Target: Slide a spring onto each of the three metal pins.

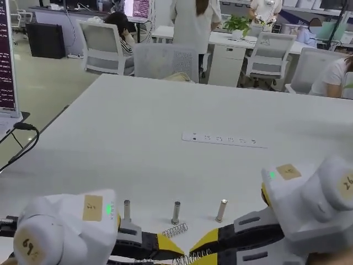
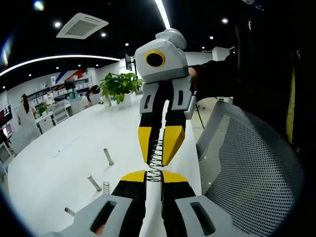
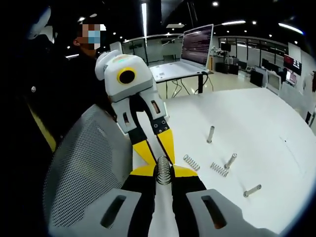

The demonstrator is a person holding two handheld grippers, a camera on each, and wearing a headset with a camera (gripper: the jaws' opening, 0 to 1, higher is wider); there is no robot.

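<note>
The left gripper and the right gripper meet tip to tip on the person's side of the middle pin. One spring spans the short gap between them. The left gripper's jaws are pressed together on one end of it and the right gripper's jaws pinch the other end. The middle pin stands on the white table with a left pin and a right pin in a row on either side of it, all three bare. A second spring lies on its side just on the near side of the middle pin, not touching it. A third spring lies farther from that pin, nearer the gripper tips. A white power strip lies well beyond the middle pin.
</note>
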